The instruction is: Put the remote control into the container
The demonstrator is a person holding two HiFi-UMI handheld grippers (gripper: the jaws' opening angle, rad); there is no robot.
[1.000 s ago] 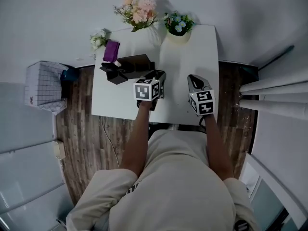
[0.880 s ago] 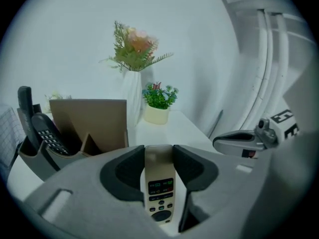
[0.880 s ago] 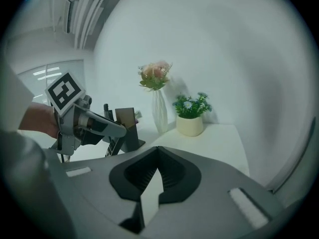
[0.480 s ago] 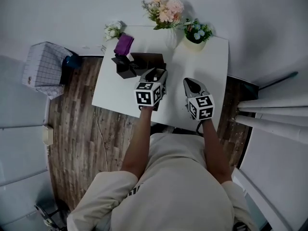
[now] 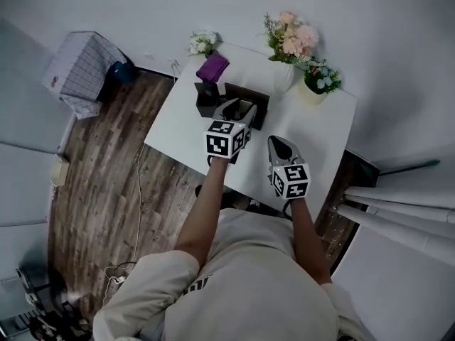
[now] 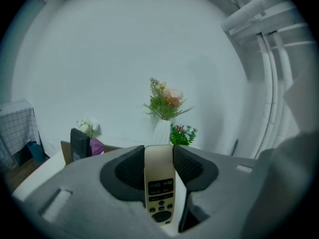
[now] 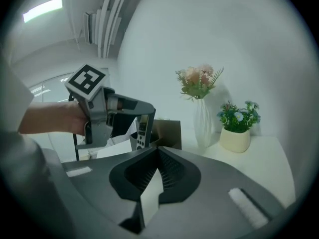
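Left gripper clenched on remote, lower centre. It looks light, stiff, probably slick; best held across its narrow sides. Right gripper closed, empty. Container upper centre.

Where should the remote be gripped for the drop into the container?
Come at the plain end above the buttons, jaws on the two long edges across the narrow width. The left gripper holds the remote so now. Its slim, straight sides suit a flat clamp, and the free button end can probably enter the container first.
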